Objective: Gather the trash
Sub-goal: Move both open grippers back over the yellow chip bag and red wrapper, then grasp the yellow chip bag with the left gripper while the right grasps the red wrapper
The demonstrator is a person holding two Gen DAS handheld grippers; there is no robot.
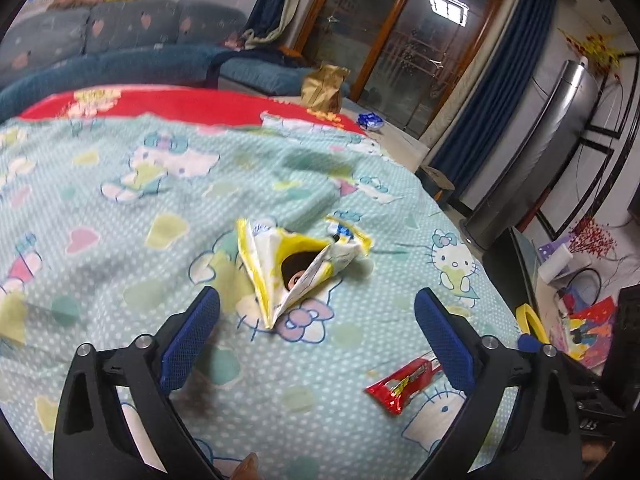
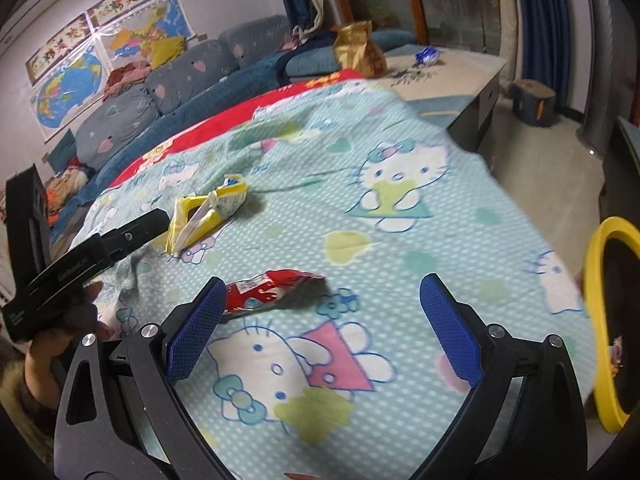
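Note:
A crumpled yellow and white snack wrapper lies on the teal cartoon-cat blanket, just ahead of my open, empty left gripper. A red snack wrapper lies lower right, near the right finger. In the right wrist view the red wrapper lies just ahead of my open, empty right gripper, close to its left finger. The yellow wrapper lies farther back left, with the left gripper next to it. A yellow-rimmed bin stands at the right edge.
A brown paper bag and a blue wrapper sit on a low table beyond the blanket. A blue sofa runs behind. The bin rim shows at the blanket's right edge in the left wrist view.

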